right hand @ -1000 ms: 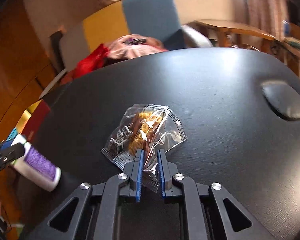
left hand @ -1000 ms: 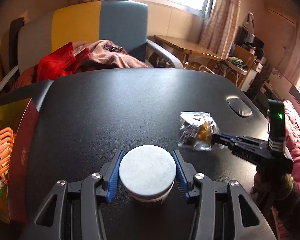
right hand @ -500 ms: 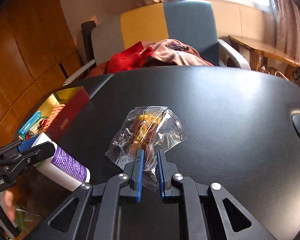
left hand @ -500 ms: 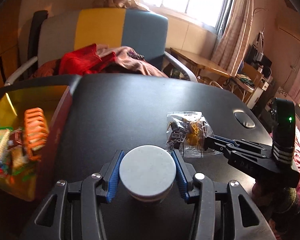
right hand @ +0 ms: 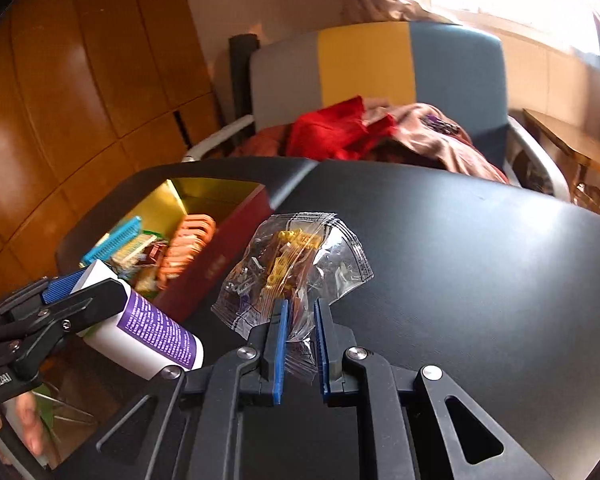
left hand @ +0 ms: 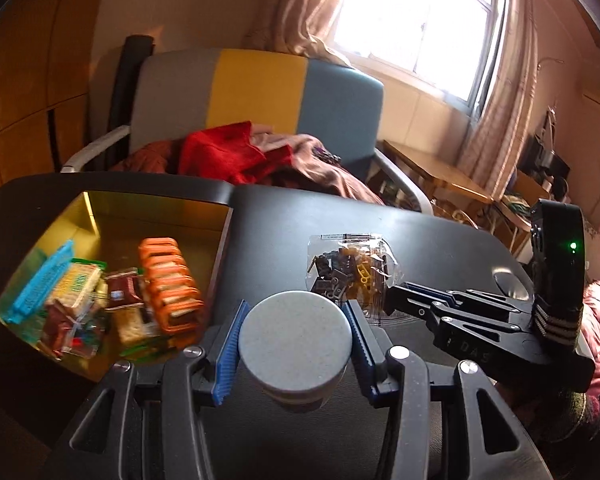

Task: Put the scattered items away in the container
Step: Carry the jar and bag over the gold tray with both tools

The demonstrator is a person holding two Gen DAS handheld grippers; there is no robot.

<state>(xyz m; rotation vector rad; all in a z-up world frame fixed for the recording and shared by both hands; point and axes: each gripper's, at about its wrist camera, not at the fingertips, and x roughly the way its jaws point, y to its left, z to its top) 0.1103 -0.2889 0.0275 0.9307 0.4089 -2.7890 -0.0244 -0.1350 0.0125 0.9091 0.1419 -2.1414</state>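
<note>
— What is in the box?

— The red box with the gold lining sits at the left edge of the black tabletop. In it I see an orange ridged rack, a blue comb-like strip and several snack packets, lying loosely together.

— And your jaws?

— My left gripper is clamped narrow on a white tube, its grey round cap facing the camera. From the right wrist the tube shows a purple label and tilts down toward the right. My right gripper pinches the lower edge of a clear plastic bag of small yellow and dark parts. From the left wrist the bag hangs just right of the box and near the tube, above the tabletop.

— Anything unclear?

— The box contents are blurred, so I cannot read the packets. The tube's body is hidden behind its cap in the left view. I cannot tell whether the bag touches the tabletop.
</note>
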